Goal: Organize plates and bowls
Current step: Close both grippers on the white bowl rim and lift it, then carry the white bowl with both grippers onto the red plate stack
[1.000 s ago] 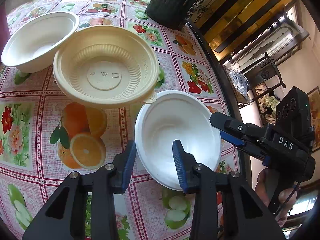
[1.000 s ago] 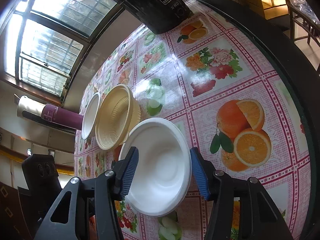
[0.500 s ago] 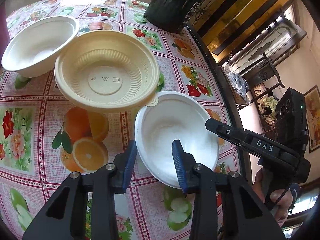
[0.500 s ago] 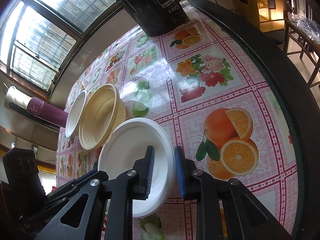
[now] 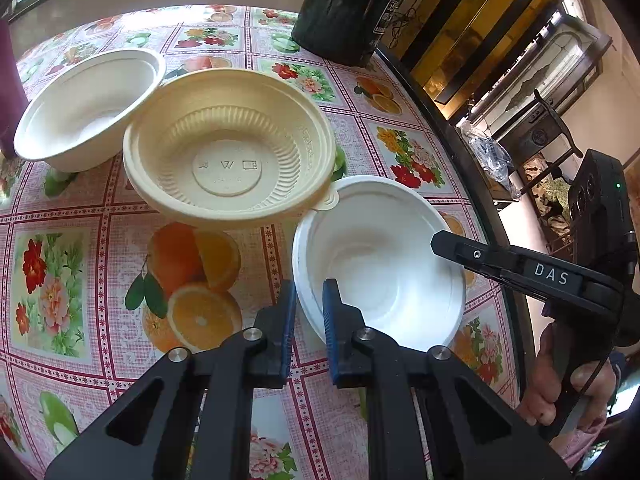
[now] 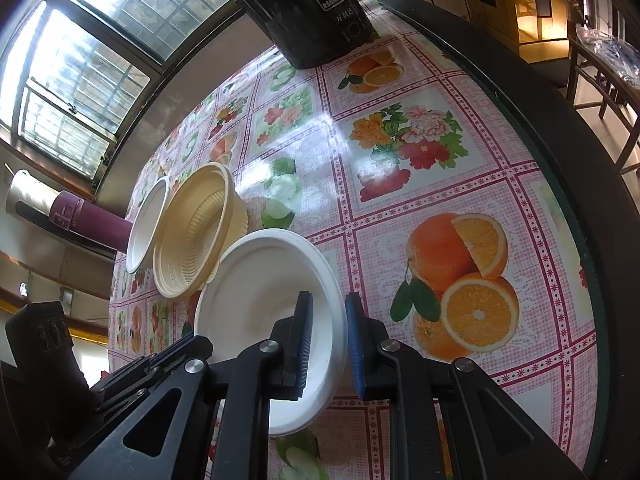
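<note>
Both claws on the near white bowl, nothing stacked yet

Our left claw (image 5: 309,320) is clamped on the white bowl (image 5: 380,264) rim; right claw (image 6: 326,340) is closing on the opposite rim. Beige bowl (image 5: 228,148) and far white bowl (image 5: 88,108) sit loose on the worktop (image 5: 60,272).

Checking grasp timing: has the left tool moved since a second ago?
Yes. The left tool has closed: its fingers came inward from a wide gap to clamp the white bowl at its near rim, beside the orange print.
</note>
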Available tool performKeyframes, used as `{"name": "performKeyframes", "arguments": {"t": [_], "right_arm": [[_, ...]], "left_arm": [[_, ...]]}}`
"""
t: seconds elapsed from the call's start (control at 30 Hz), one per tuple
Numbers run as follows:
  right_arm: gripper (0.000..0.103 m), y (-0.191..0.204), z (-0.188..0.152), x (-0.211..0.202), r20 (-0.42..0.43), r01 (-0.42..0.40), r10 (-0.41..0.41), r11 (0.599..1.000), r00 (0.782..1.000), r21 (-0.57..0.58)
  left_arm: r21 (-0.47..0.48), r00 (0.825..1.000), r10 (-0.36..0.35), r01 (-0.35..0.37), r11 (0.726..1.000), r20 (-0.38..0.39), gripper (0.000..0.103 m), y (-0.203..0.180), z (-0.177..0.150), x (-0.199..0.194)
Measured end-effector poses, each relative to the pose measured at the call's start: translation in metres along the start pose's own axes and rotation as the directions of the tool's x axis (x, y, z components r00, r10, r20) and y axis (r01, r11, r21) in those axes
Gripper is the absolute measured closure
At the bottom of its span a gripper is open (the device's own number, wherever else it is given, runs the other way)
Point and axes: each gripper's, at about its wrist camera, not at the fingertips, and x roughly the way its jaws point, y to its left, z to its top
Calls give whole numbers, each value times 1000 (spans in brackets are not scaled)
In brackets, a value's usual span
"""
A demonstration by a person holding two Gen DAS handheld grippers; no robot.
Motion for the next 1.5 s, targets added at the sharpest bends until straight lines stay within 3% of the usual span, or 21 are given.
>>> {"name": "performKeyframes", "arguments": {"t": [0.43,0.87,1.03,1.23,1.5], "right_arm": [[87,-6,-3,-4,14,22,-23,1000,1000,12],[87,7,-57,-19,69,9,-11,1000,998,28],[87,49,-73,-24,75,-13,17,998,997,-54],[87,132,-92,-28,73,-67,83,977,994,-204],[87,255,-128,-7,-8,-173,184,908,983,-381]], "left_arm": [[36,1000,-21,21,999,-8,91,-8,-8,-3],[46,998,-48,46,998,36,92,6,-34,-36],[-8,995,-45,46,999,90,92,39,-49,-67],[-84,979,7,11,996,206,92,90,-72,-125],[-194,919,148,-80,978,366,92,164,-111,-219]]}}
